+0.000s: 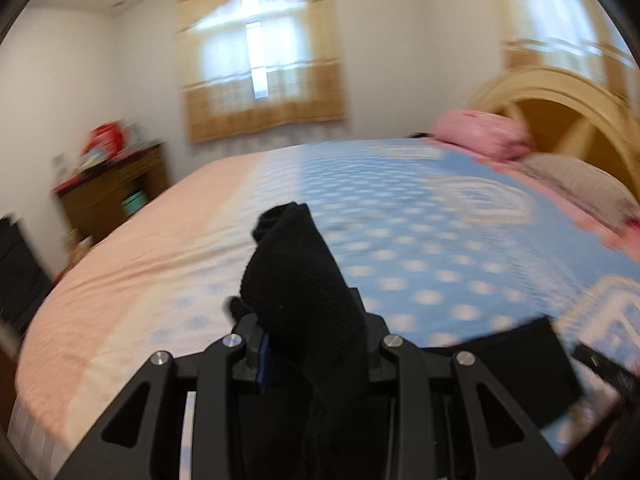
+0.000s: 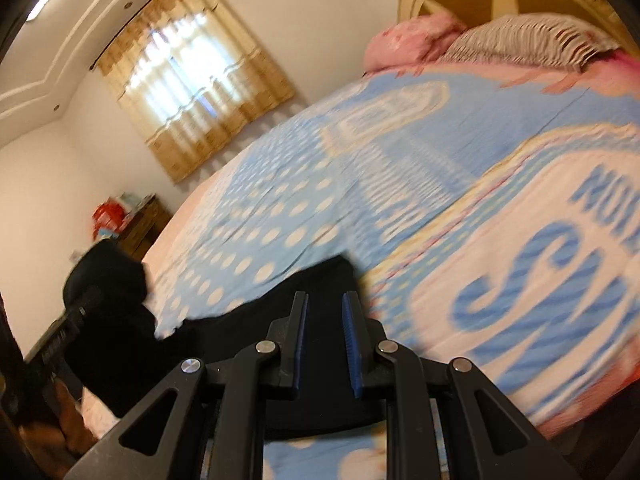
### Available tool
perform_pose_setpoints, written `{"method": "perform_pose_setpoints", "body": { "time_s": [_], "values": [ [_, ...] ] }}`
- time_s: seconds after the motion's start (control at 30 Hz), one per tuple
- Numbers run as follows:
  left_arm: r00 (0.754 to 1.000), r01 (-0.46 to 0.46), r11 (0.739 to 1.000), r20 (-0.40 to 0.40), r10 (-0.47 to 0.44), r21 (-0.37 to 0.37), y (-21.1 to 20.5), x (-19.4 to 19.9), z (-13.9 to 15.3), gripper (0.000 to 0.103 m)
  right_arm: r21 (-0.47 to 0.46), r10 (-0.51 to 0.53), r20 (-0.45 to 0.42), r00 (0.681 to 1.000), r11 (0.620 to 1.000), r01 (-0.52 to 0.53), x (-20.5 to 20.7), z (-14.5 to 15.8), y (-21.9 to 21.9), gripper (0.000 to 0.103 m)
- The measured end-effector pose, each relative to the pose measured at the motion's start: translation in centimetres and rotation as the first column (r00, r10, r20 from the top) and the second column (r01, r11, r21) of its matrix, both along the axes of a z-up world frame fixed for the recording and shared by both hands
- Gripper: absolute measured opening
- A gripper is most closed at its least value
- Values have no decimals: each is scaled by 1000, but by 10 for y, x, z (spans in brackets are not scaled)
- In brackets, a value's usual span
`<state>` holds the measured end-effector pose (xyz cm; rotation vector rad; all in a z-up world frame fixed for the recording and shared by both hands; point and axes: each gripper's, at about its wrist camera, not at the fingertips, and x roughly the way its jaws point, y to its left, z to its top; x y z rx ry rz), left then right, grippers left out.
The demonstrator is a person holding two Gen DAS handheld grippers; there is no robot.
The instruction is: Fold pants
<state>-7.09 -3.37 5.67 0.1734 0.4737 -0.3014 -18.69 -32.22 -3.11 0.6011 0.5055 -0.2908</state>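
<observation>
The black pants (image 1: 300, 280) bunch up between the jaws of my left gripper (image 1: 308, 312), which is shut on the fabric and holds it above the bed. A flat part of the pants (image 1: 516, 360) lies on the bedspread at the lower right. In the right wrist view the pants (image 2: 320, 280) lie flat on the bed under my right gripper (image 2: 325, 300), which is open with nothing between its blue pads. The lifted part of the pants (image 2: 112, 280) and the left gripper show at the left of that view.
The bed has a blue dotted bedspread (image 1: 400, 208) with a pink edge (image 1: 140, 248). Pink and striped pillows (image 2: 480, 40) lie by the arched headboard (image 1: 560, 96). A wooden cabinet (image 1: 116, 188) stands by the curtained window (image 1: 260, 72).
</observation>
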Motion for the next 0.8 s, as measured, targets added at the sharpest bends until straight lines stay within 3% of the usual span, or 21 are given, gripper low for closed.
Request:
{"method": "perform_pose_setpoints", "body": {
  "time_s": [0.23,0.57,0.67,0.8],
  "values": [
    [969,247,966,-23,-246,77,-87,-40,-33,33,-4,-101,-32,994,995,101,-29,-3,-28,19],
    [917,396,898,-24,-399,194,-162,-72,-66,34,19,-105,-81,991,994,107,-28,-20,-34,19],
    [897,440,858,-88,-433,267,-176,-72,-83,55,8,-117,-87,989,993,118,-29,-20,-35,19],
    [850,525,819,-101,-517,231,-161,-88,-74,83,-20,-149,-87,985,989,148,-37,-15,-39,19]
  ]
}}
